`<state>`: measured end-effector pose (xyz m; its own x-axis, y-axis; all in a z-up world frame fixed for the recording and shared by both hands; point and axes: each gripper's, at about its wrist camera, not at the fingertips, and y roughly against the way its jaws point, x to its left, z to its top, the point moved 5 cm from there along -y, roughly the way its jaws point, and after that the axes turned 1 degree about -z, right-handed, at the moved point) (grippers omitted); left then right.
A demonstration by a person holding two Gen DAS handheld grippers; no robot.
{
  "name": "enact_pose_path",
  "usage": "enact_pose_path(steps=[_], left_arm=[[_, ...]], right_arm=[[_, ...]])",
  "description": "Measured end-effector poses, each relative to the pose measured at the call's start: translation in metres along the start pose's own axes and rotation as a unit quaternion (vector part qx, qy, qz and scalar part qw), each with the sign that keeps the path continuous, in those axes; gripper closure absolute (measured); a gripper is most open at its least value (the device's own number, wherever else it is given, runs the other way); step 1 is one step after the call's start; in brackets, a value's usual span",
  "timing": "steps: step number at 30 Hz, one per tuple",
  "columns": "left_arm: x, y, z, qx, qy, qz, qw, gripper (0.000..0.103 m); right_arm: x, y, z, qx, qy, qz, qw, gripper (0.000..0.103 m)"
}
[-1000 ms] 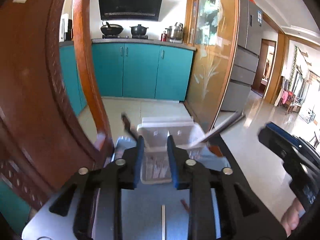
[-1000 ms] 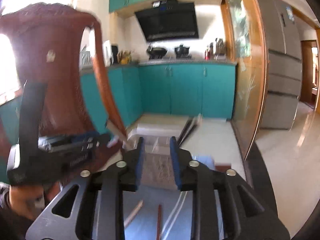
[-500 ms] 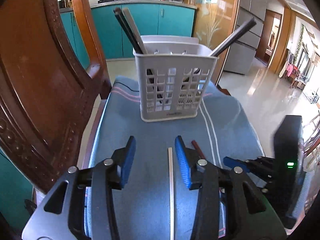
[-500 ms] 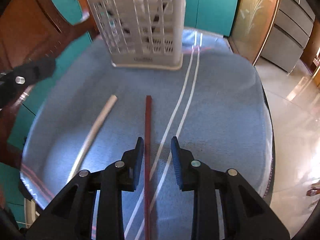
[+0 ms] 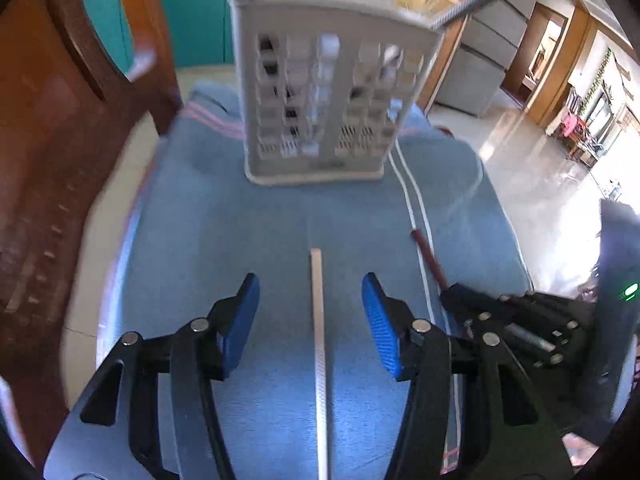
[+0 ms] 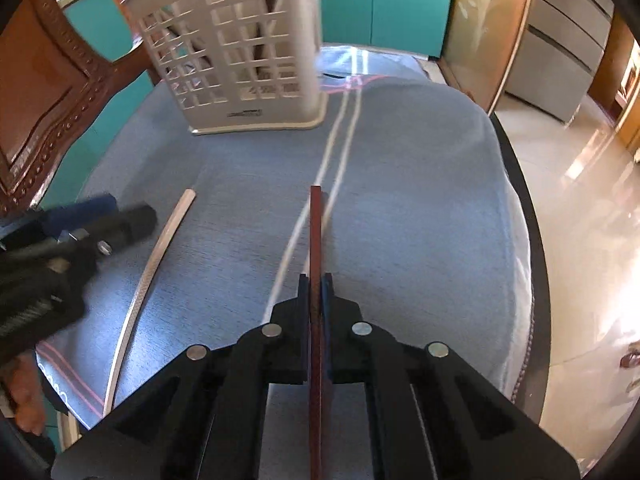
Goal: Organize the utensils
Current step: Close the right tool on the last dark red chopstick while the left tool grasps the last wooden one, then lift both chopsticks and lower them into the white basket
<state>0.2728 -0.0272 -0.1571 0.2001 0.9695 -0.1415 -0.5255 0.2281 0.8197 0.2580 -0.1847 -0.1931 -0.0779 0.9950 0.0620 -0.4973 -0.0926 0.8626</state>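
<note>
A white slotted utensil basket (image 5: 328, 92) stands at the far end of a blue cloth (image 5: 224, 232); it also shows in the right wrist view (image 6: 240, 52). Dark utensils stick out of its top. A white chopstick (image 5: 318, 328) lies on the cloth between the wide-open fingers of my left gripper (image 5: 310, 320). My right gripper (image 6: 316, 292) is shut on a dark red chopstick (image 6: 315, 232), which points toward the basket. The white chopstick (image 6: 160, 248) lies to its left, and the red chopstick (image 5: 430, 258) shows in the left wrist view.
A carved wooden chair back (image 5: 60, 120) stands at the left edge. The cloth-covered seat ends at the right, with shiny tiled floor (image 6: 580, 200) beyond. Teal cabinets (image 6: 384, 0) are behind the basket.
Both grippers have lowered toward the cloth. My right gripper closed on the red chopstick. My left gripper opened wider around the white chopstick.
</note>
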Motion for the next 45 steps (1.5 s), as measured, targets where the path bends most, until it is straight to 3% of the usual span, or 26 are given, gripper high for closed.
enact_pose_path(steps=[3, 7, 20, 22, 25, 27, 30, 36, 45], left_arm=[[-0.002, -0.015, -0.005, 0.017, -0.002, -0.001, 0.9998, 0.045], [-0.001, -0.033, -0.01, 0.039, -0.001, 0.014, 0.9992, 0.045], [-0.013, -0.043, -0.015, 0.031, -0.03, 0.053, 0.9977, 0.046], [-0.012, -0.045, -0.013, 0.028, -0.029, 0.055, 0.9977, 0.054], [-0.01, -0.041, -0.013, 0.027, -0.028, 0.053, 0.9978, 0.074], [-0.008, -0.04, -0.013, 0.025, -0.026, 0.051, 0.9981, 0.093], [0.002, -0.039, -0.011, 0.026, -0.01, 0.04, 0.9988, 0.096], [0.003, 0.0, -0.003, -0.02, -0.008, 0.038, 0.999, 0.096], [-0.009, 0.107, 0.018, -0.131, -0.026, 0.019, 0.9908, 0.096]], right_arm=[[-0.008, 0.002, 0.001, -0.004, -0.008, 0.01, 1.0, 0.091], [-0.007, -0.001, 0.007, -0.01, 0.003, -0.012, 1.0, 0.079], [0.006, -0.013, 0.014, -0.01, 0.027, -0.032, 0.999, 0.078], [0.007, -0.013, 0.014, -0.01, 0.028, -0.03, 0.999, 0.084], [0.009, -0.011, 0.012, -0.009, 0.027, -0.014, 0.999, 0.095], [0.01, -0.009, 0.01, -0.009, 0.026, -0.003, 1.0, 0.096], [0.011, 0.001, 0.008, -0.02, 0.022, 0.005, 1.0, 0.096], [0.012, 0.058, 0.018, -0.08, 0.023, 0.018, 0.996, 0.096], [0.015, 0.17, 0.032, -0.198, 0.034, 0.051, 0.978, 0.096]])
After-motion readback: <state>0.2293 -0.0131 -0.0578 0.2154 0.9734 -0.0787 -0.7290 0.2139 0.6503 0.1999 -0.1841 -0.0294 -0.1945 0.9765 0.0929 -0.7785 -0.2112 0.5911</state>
